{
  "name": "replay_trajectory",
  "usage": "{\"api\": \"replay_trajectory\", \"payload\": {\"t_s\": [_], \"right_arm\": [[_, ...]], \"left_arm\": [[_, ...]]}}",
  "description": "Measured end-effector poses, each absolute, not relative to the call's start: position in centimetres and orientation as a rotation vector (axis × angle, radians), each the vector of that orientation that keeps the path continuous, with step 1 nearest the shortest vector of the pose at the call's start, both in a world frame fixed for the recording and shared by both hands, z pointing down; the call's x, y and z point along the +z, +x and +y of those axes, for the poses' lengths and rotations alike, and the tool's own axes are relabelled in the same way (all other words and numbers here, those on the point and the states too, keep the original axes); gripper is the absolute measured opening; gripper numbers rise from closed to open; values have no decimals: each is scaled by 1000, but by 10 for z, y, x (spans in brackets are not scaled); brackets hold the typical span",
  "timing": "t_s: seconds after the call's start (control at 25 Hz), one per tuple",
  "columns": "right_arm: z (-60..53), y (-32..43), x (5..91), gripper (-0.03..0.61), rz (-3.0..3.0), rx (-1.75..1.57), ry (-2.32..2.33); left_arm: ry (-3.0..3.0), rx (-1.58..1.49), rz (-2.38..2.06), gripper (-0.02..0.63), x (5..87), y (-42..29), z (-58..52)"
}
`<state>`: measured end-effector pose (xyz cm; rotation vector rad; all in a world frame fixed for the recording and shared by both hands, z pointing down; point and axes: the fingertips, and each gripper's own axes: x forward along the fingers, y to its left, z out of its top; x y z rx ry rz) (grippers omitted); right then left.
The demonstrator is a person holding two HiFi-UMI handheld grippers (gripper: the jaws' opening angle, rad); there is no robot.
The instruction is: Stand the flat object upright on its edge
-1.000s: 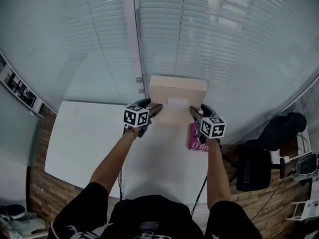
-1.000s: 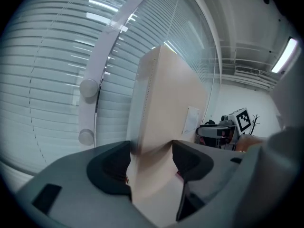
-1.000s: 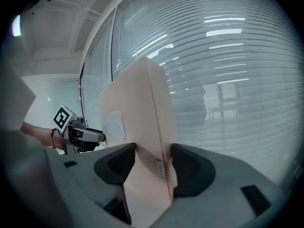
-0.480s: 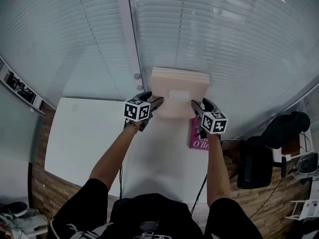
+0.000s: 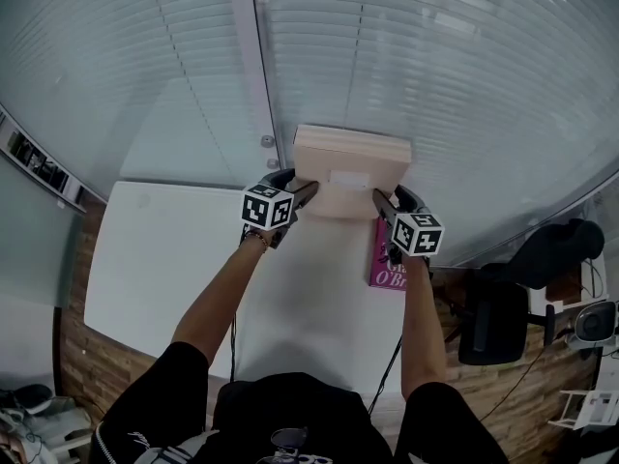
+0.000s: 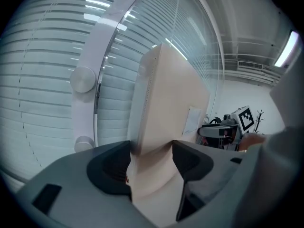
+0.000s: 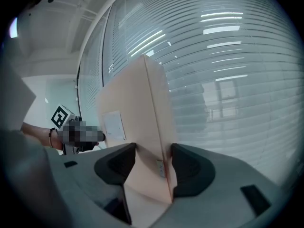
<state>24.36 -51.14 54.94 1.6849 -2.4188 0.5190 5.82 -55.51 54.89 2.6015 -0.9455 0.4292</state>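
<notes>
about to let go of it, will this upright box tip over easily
Probably tippy: the box is tall and thin, with a narrow bottom edge. Likely stiff: its faces look flat where the left tool and right tool clamp it. Cardboard, so probably light.

It looks like an office: glass partition walls (image 5: 464,95) backed by slatted blinds, a plain white table (image 5: 164,259), and a black swivel chair (image 5: 493,322) off its right edge.

Arms outstretched; left gripper (image 5: 306,190) and right gripper (image 5: 380,198) seemingly clamped
</notes>
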Motion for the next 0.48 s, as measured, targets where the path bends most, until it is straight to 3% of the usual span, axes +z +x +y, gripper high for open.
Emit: {"api": "replay_trajectory", "payload": {"t_s": [0.48], "right_arm": [[-512, 243, 570, 256, -2386, 548, 1657]], "left_arm": [[2571, 467, -943, 296, 570, 59, -555]]}}
